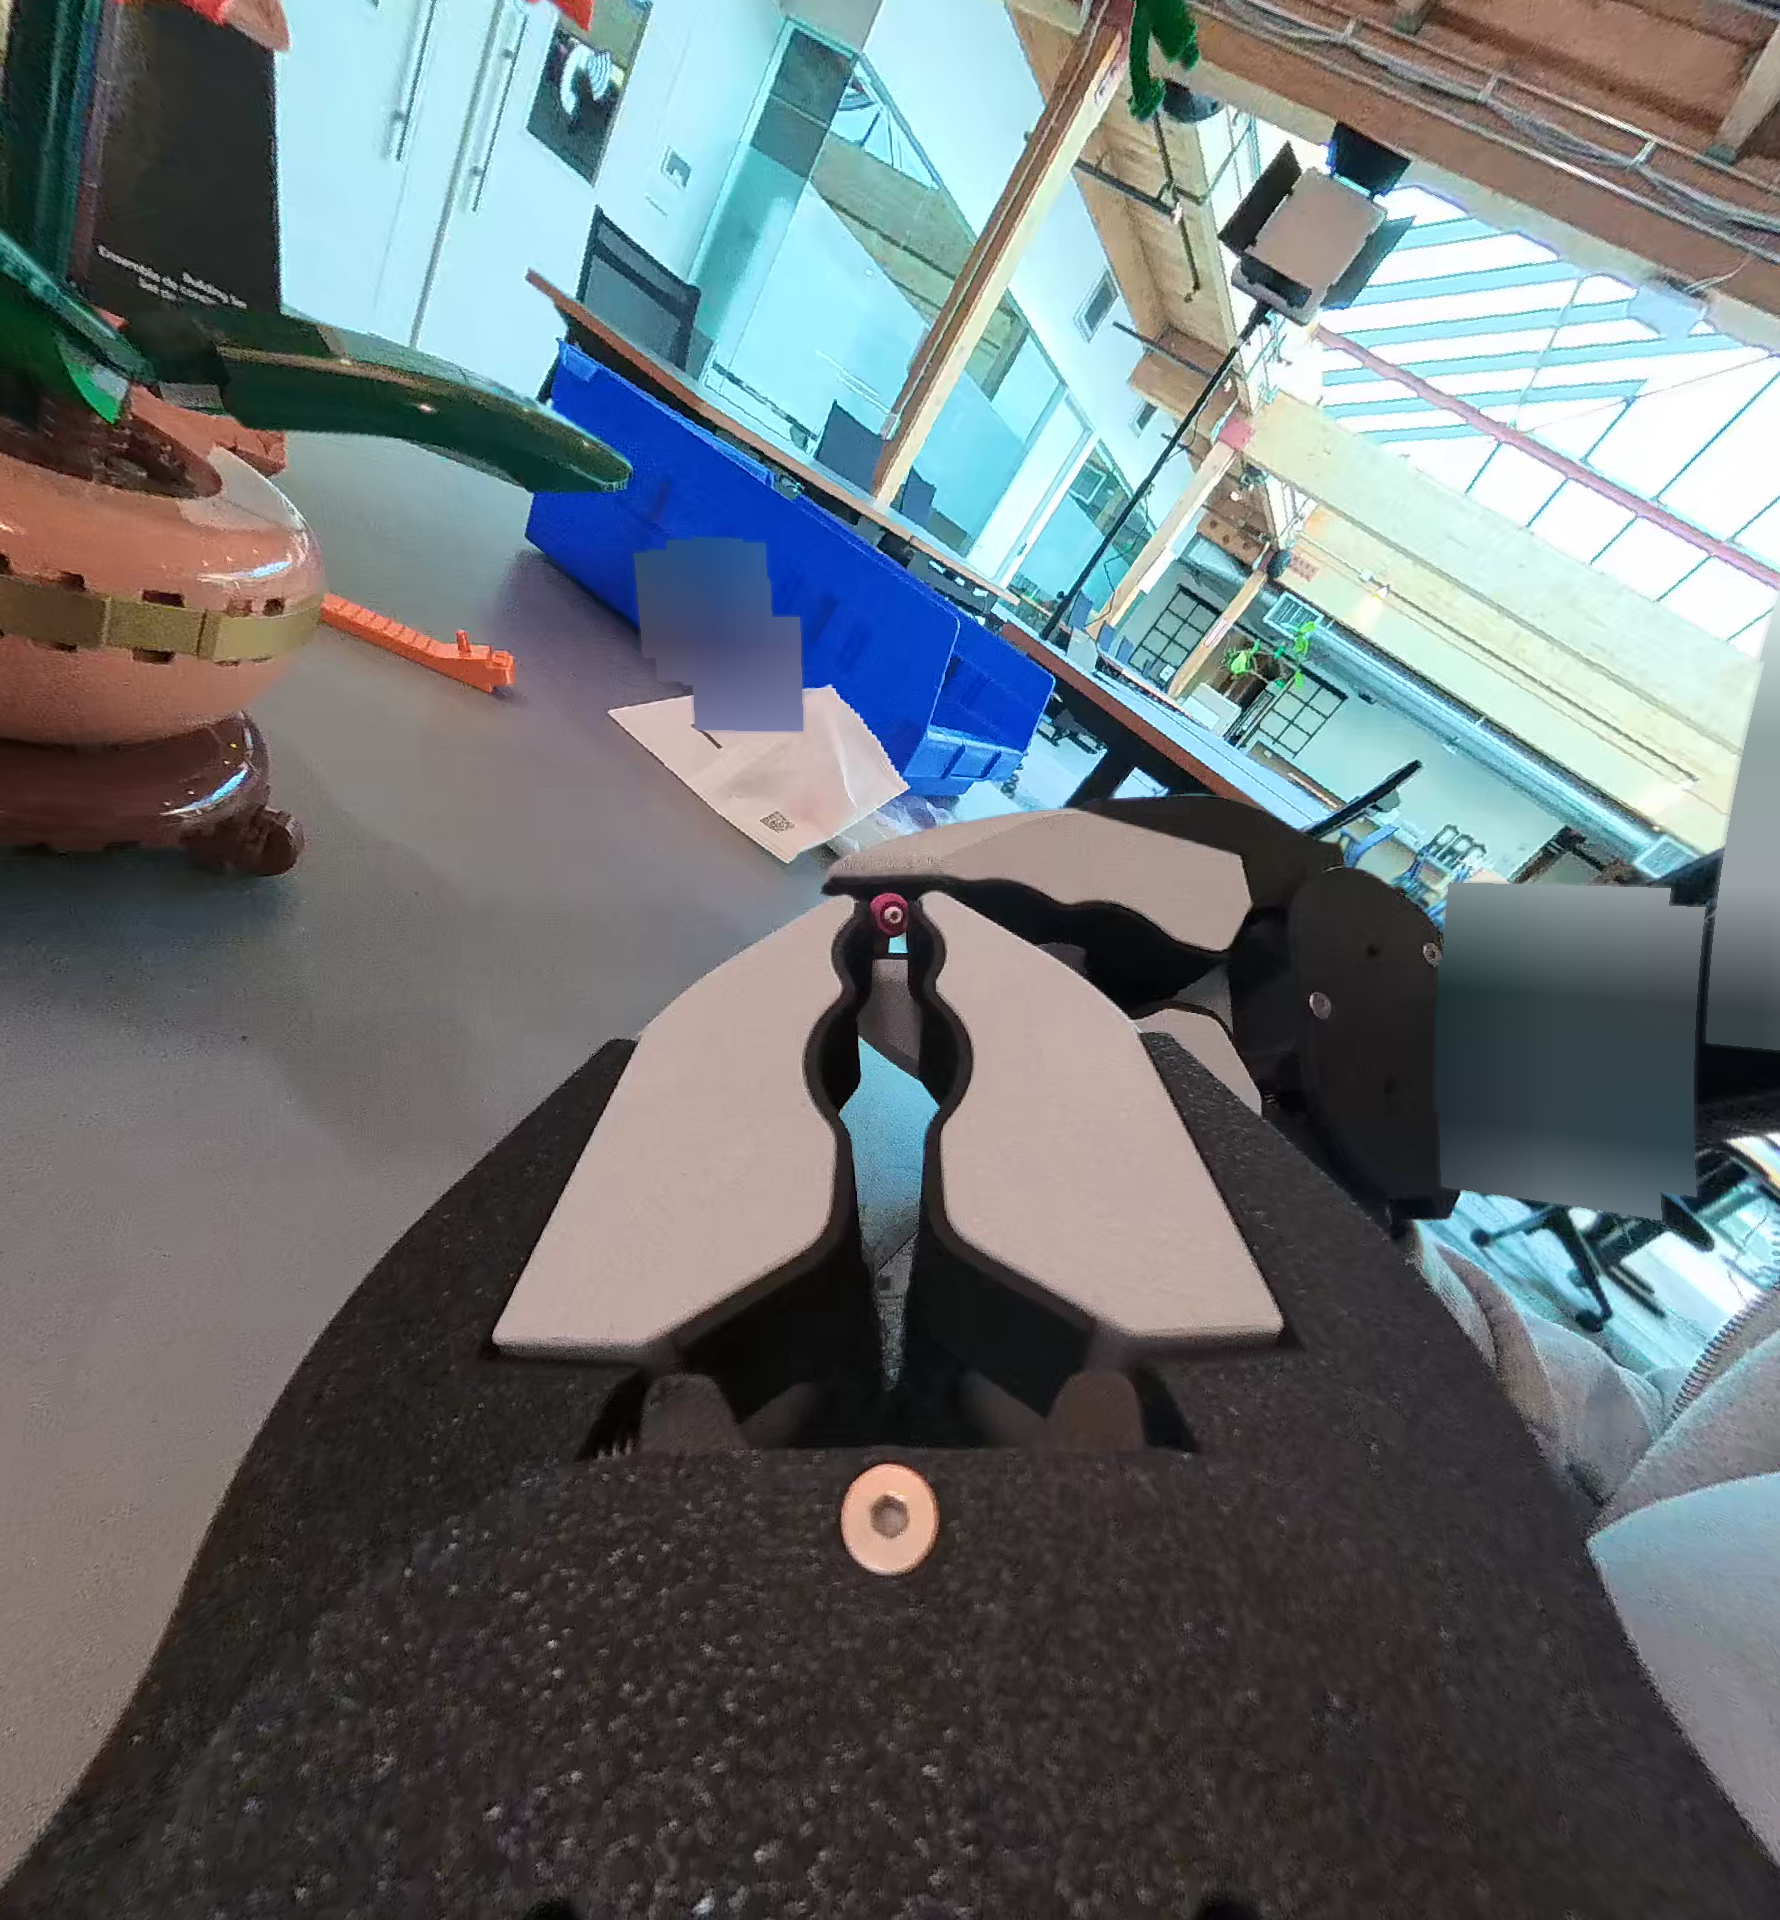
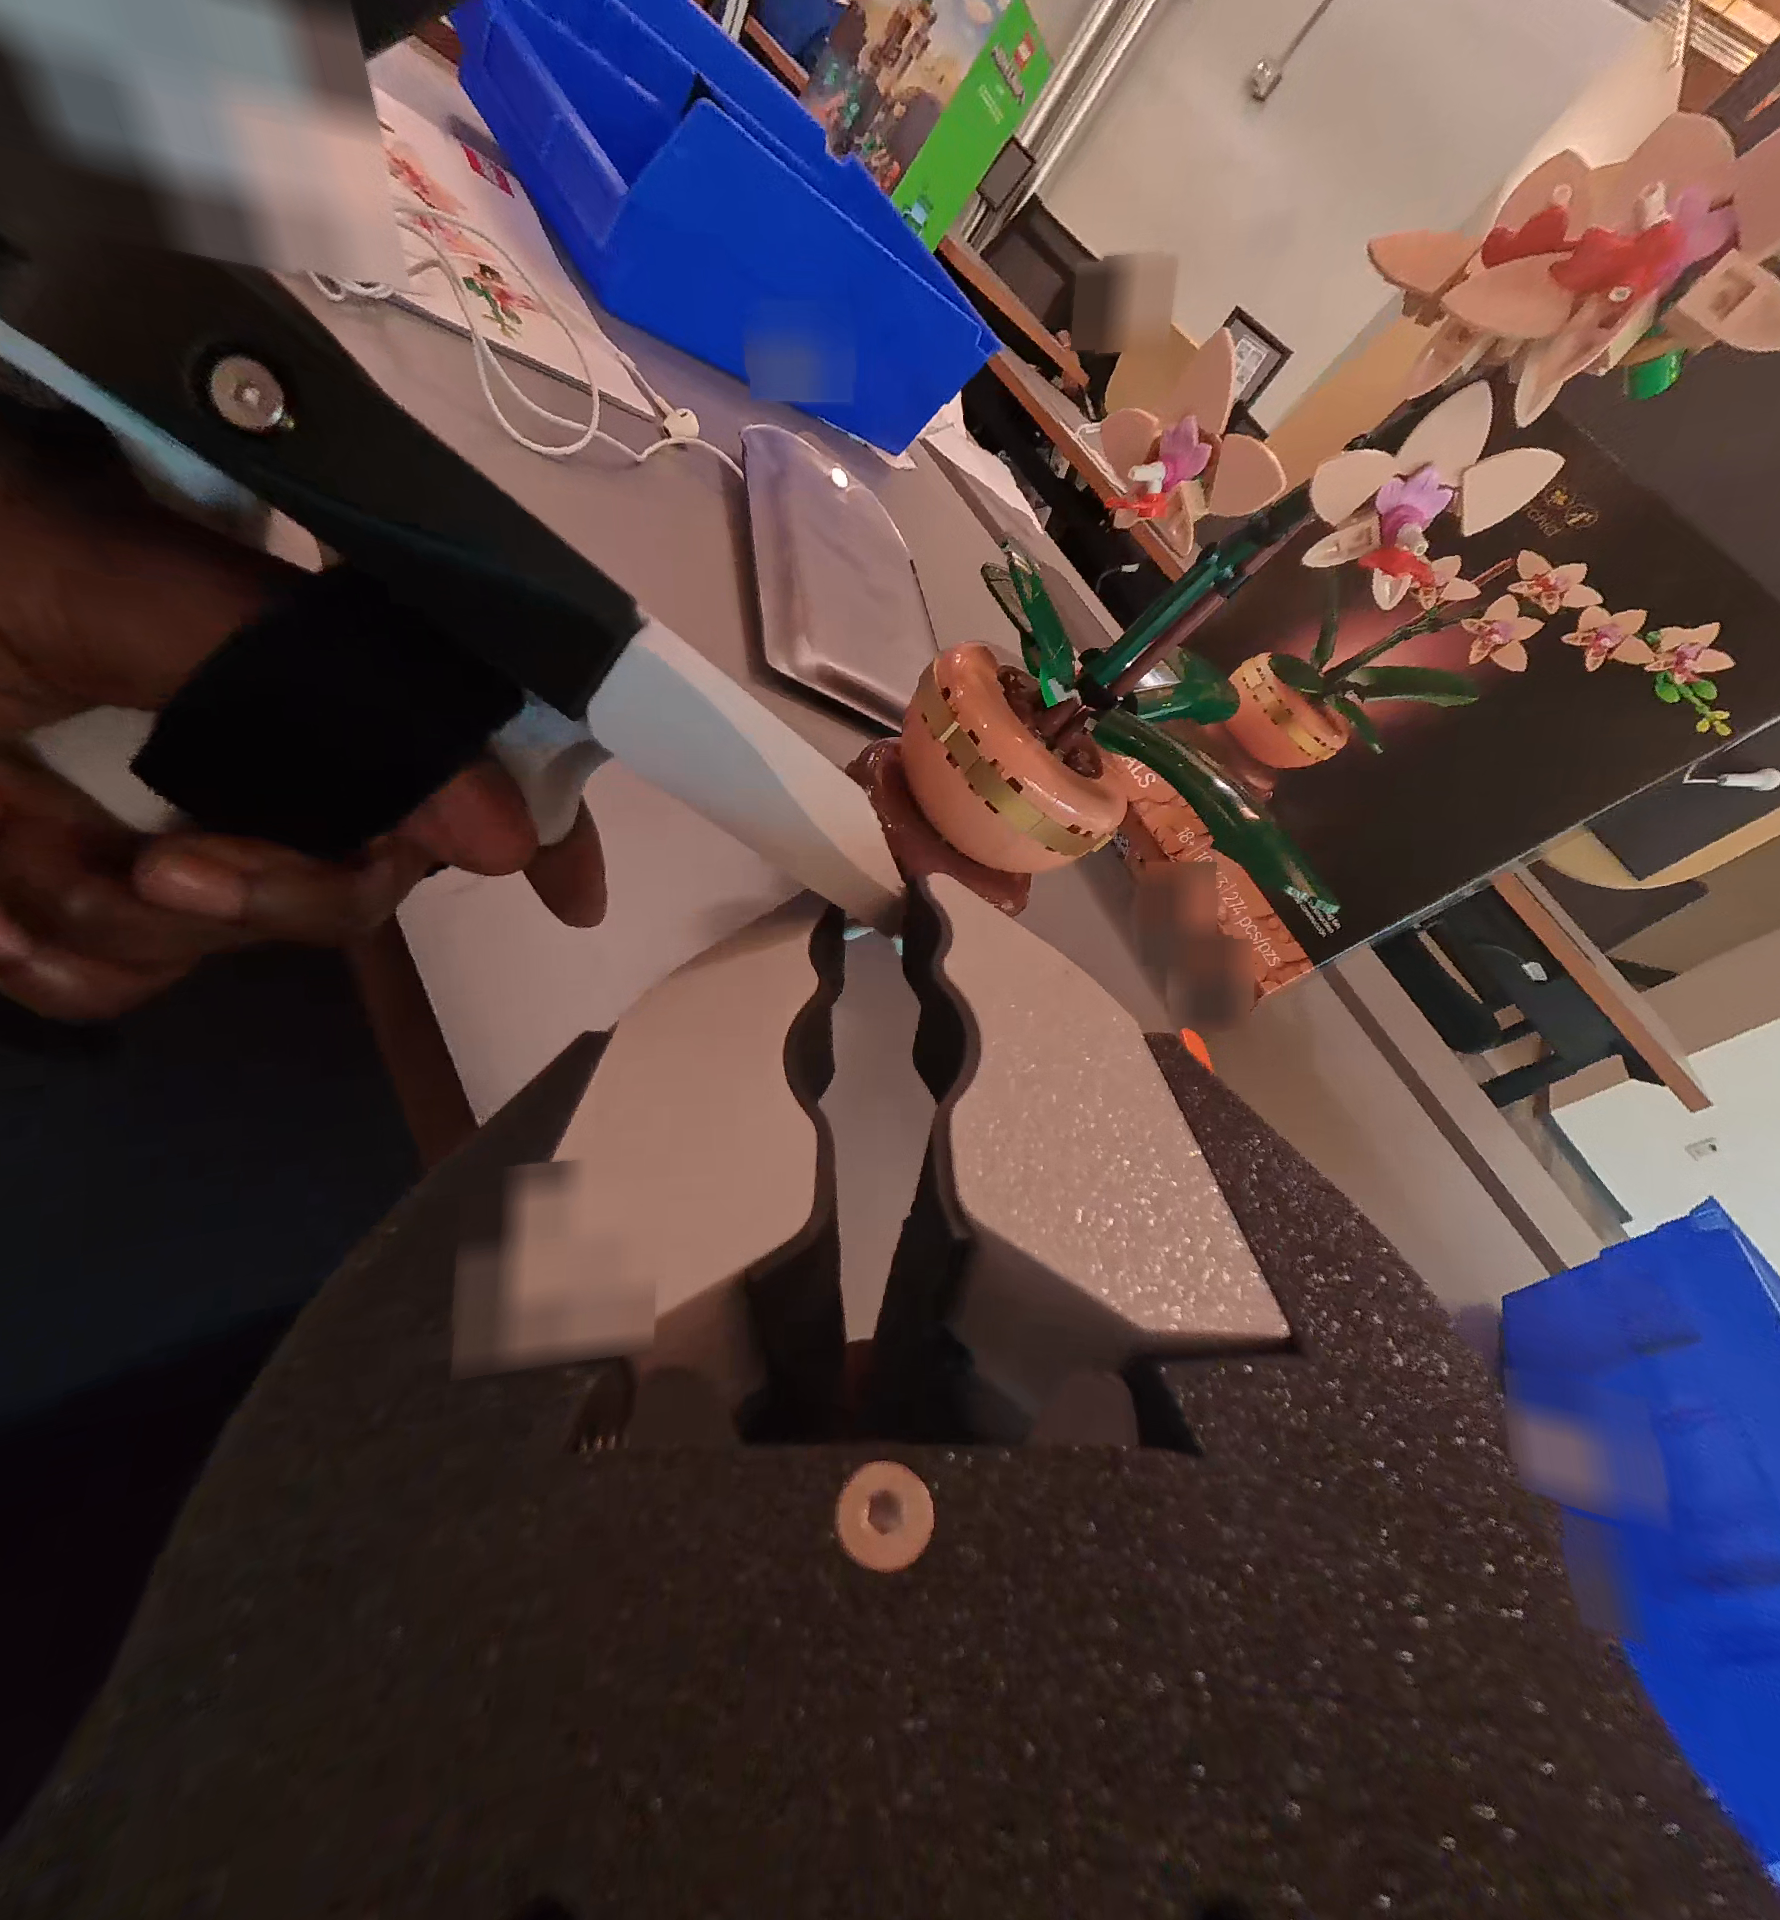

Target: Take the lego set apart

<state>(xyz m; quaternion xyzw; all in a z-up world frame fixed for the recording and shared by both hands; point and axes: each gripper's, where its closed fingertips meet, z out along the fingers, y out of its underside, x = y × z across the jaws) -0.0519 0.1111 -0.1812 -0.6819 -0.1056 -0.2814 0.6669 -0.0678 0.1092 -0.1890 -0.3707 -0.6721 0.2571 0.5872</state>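
Observation:
The lego orchid's pink pot (image 1: 117,582) stands at the far left on its brown base, with a green leaf (image 1: 429,416) reaching out. In the right wrist view the pot (image 2: 1011,769) sits just beyond my fingertips, and pale flowers (image 2: 1198,447) rise on a stem. My left gripper (image 1: 888,920) is shut on a small pink and white lego piece (image 1: 891,914). My right gripper (image 1: 844,883) comes in from the right and meets it tip to tip. In its own view, the right gripper (image 2: 873,920) is nearly closed on something small and pale. The left gripper (image 2: 740,769) crosses in from the left.
An orange brick separator (image 1: 418,639), a white paper bag (image 1: 761,769) and a blue bin (image 1: 844,603) lie on the grey table (image 1: 242,1039). The set's dark box (image 2: 1488,675), a metal tray (image 2: 834,582), a white cable (image 2: 553,405) and another blue bin (image 2: 1717,1507) are nearby. The grippers are tip to tip, or close to it. The lego orchid's pink pot (image 1: 117,582) sits 11 centimetres or so from the ends of my right fingers. It turns up in the right wrist view (image 2: 972,727) as well.

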